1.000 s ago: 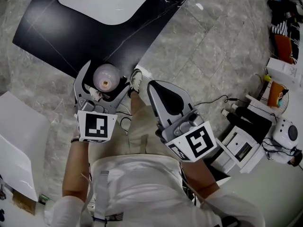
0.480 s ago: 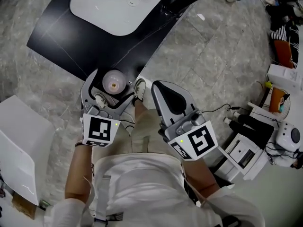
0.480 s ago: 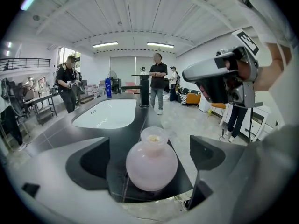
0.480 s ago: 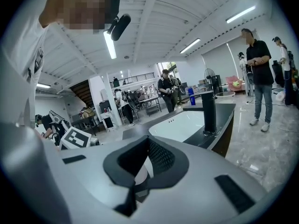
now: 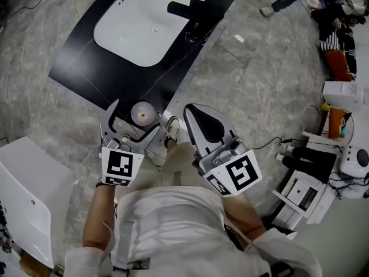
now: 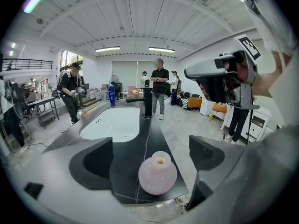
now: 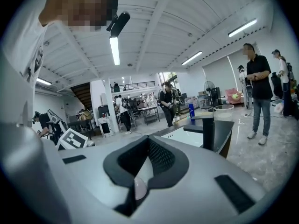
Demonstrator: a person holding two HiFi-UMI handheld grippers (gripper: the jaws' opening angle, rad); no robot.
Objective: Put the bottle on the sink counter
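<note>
A round pale-pink bottle stands upright on the black sink counter, close to its near corner. In the left gripper view the bottle sits between the two jaws, and neither pad touches it. My left gripper is open, just on the near side of the bottle. My right gripper is shut and holds nothing; it hangs over the floor, right of the counter. In the right gripper view its jaws meet with only a thin slit between them.
A white basin and a black faucet take up the far part of the counter. A white box stands at the left. Equipment and cables lie on the floor at the right. People stand beyond the sink.
The bottle sat higher between the left jaws a second ago; it now rests on the counter corner. The left gripper has drawn back a little. The right gripper has hardly moved.
</note>
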